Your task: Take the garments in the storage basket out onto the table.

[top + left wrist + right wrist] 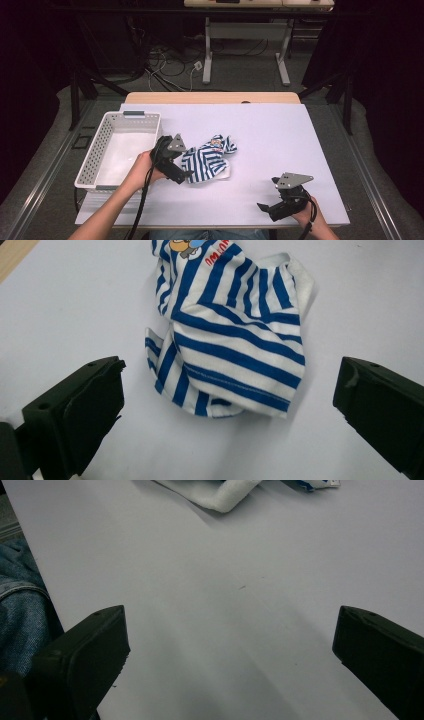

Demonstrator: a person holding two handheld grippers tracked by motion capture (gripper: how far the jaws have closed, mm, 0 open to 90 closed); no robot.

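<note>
Sitting at the table's (280, 130) left edge, the white basket (98, 159) holds nothing. Just right of it, the left gripper (186, 174) hovers at the near-left edge of the crumpled blue-and-white striped shirt (208, 159), jaws spread wide and gripping nothing; in the left gripper view the shirt (235, 345) lies between and beyond them. Near the table's near right corner, well apart from the shirt, the right gripper (264, 206) is also wide open and empty over bare tabletop.
</note>
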